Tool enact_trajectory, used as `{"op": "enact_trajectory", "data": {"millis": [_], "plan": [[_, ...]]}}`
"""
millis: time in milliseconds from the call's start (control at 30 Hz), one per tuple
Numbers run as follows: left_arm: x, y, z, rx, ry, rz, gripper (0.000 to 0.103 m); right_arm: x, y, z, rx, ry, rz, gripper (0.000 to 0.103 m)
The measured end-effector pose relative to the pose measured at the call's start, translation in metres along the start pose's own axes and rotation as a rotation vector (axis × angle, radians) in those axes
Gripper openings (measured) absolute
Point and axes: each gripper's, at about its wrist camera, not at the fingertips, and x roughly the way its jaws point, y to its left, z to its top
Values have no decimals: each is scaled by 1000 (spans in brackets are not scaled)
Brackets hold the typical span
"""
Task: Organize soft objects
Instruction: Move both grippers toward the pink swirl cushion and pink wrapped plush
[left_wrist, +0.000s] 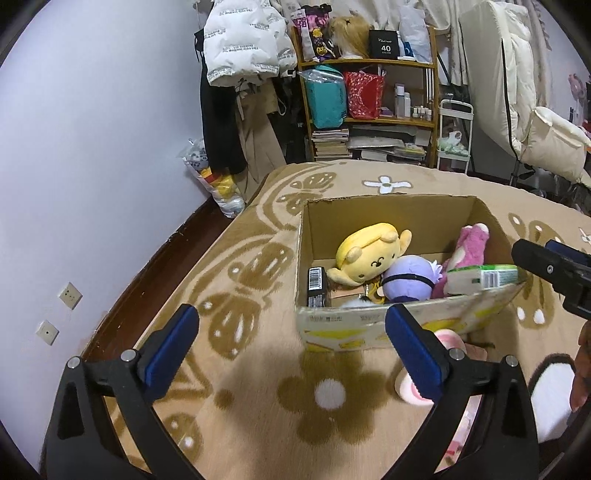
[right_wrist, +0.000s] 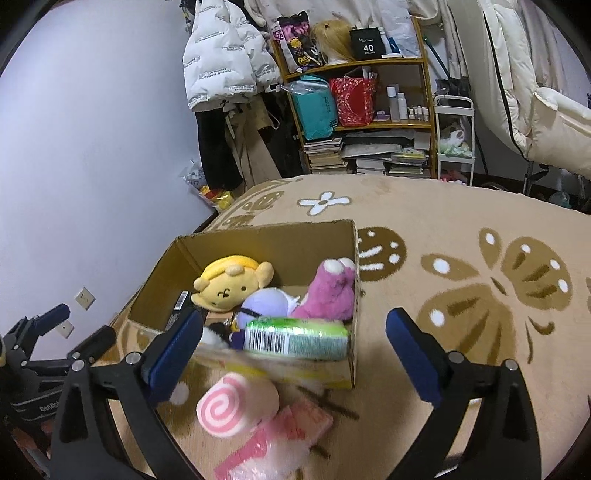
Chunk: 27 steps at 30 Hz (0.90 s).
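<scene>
An open cardboard box (left_wrist: 388, 221) (right_wrist: 258, 243) stands on the patterned blanket. Inside lie a yellow plush (left_wrist: 369, 258) (right_wrist: 229, 288), a purple plush (left_wrist: 406, 282) (right_wrist: 266, 301) and a pink plush (left_wrist: 471, 245) (right_wrist: 330, 291). A green pack (left_wrist: 484, 277) (right_wrist: 295, 338) rests at the box's near right corner. In front of the box lie a pink swirl roll plush (right_wrist: 229, 406) (left_wrist: 406, 395) and a pink packet (right_wrist: 288, 432). My left gripper (left_wrist: 291, 312) (right_wrist: 55, 317) is open and empty at the box's near left corner. My right gripper (right_wrist: 295, 317) (left_wrist: 546, 266) is open and empty over the near right part.
The beige blanket (left_wrist: 258, 369) with brown butterflies covers the bed; its left edge drops to a dark floor by the wall (left_wrist: 92, 166). Behind stand a wooden shelf (left_wrist: 369, 66), hanging coats (left_wrist: 243, 44) and a bag of toys (left_wrist: 221, 184) on the floor.
</scene>
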Motion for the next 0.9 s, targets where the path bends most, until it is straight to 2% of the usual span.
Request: {"op": "enact_trajectory", "data": {"millis": [467, 900], "plan": [[-32, -12, -23, 37, -2, -18, 100, -17, -8, -24, 34, 88, -31, 103], [-24, -28, -37, 84, 43, -25, 100, 9, -4, -49, 37, 209, -22, 103]]}}
